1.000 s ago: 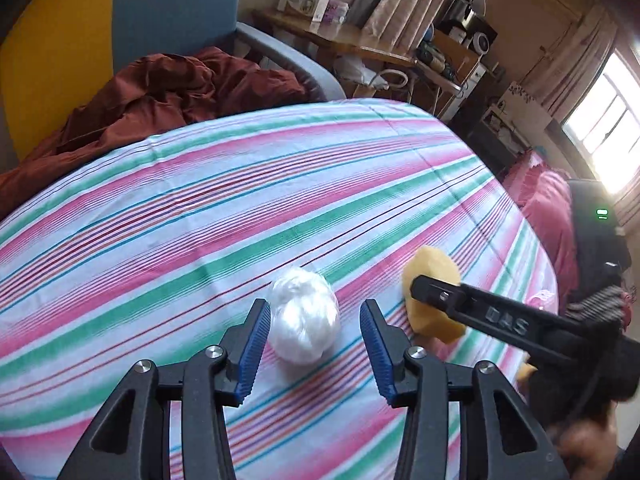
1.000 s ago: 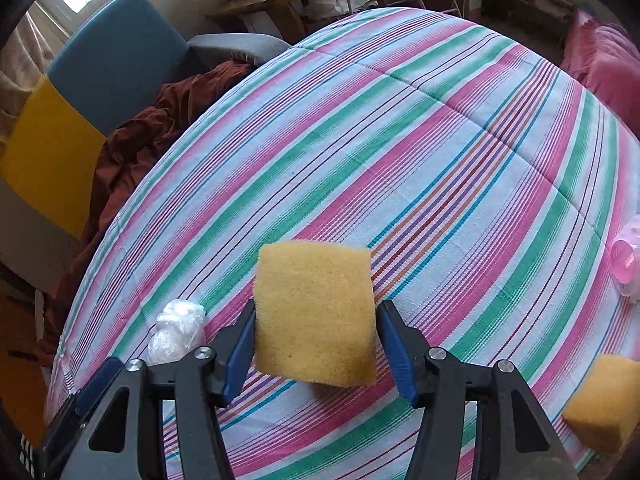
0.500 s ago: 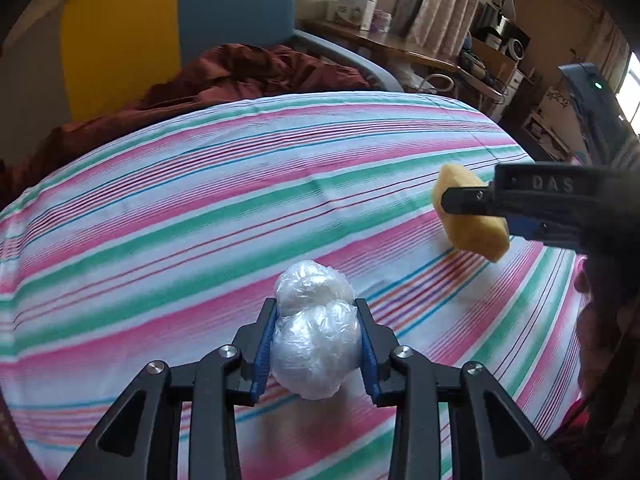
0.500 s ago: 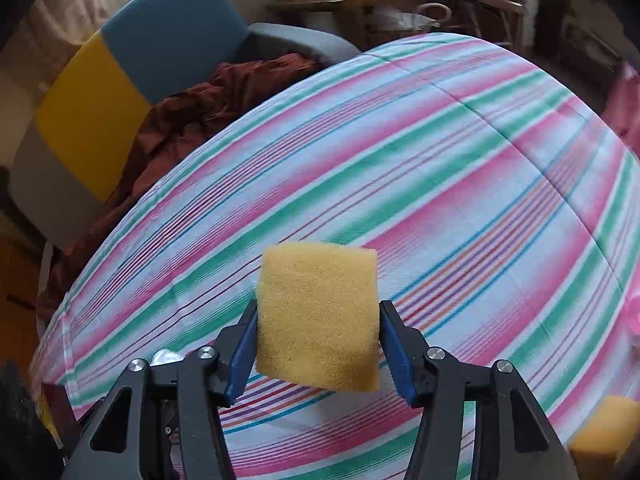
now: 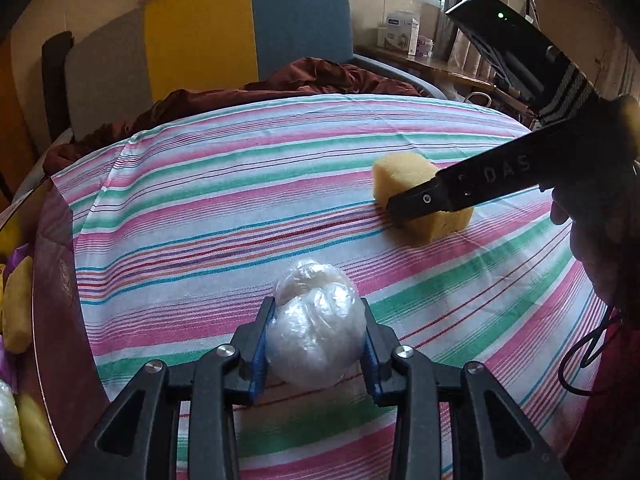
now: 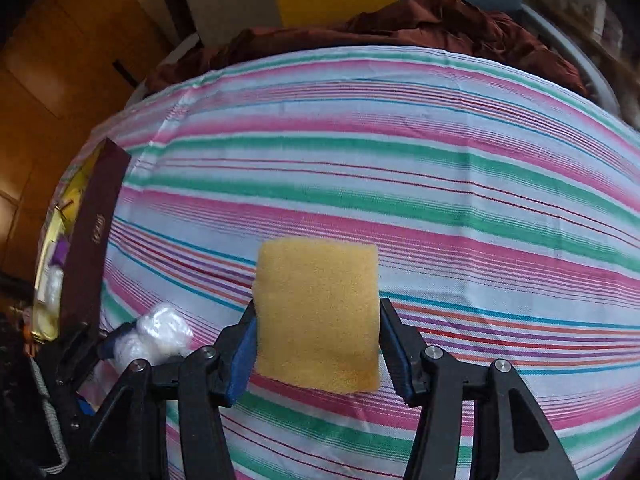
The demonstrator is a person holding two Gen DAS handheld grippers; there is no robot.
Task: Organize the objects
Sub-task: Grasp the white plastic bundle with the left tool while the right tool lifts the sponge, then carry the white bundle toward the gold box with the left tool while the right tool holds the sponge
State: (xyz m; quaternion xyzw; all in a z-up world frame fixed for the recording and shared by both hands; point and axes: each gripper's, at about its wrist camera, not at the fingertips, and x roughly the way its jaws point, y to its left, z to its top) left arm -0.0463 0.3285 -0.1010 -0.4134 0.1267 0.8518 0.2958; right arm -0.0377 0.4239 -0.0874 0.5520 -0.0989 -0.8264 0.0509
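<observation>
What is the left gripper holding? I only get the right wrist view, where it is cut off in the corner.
Observer: A ball of clear plastic film, pinched between both pads of the left gripper, whose jaws have just been closing.
Operator: Who holds the right gripper?
Observer: A hand at the right edge grips the right gripper that holds the sponge.
Operator: Is it powered?
Observer: A green light glows on its body.

Open striped cloth (image 6: 400, 184) — box (image 6: 92, 240) leftward
</observation>
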